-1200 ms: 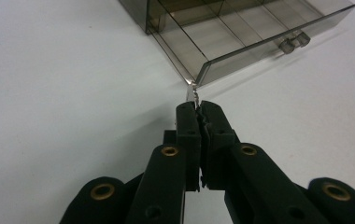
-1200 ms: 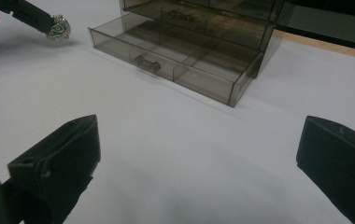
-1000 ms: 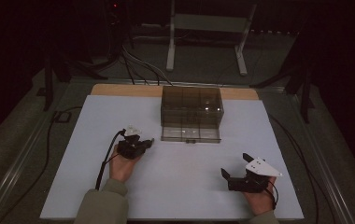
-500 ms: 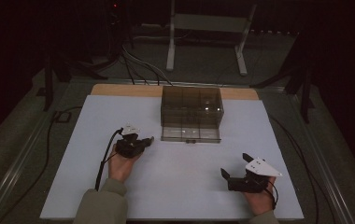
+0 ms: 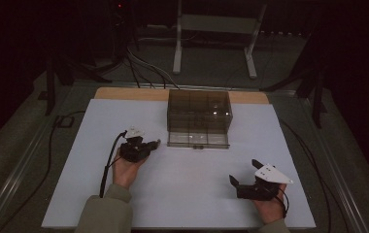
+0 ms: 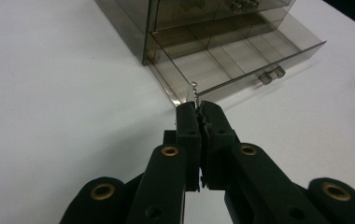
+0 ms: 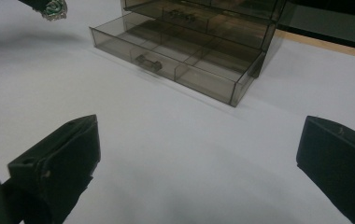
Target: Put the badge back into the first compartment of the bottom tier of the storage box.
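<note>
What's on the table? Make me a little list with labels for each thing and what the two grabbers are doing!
surface: white table
box: smoky clear drawer cabinet, at the far middle of the table
bottom drawer: pulled open, divided into compartments that look empty
left gripper: jaws shut on a small screw, held near the open drawer's corner
right gripper: jaws wide open, holding nothing, at the near right of the table
hands: one holds each gripper
</note>
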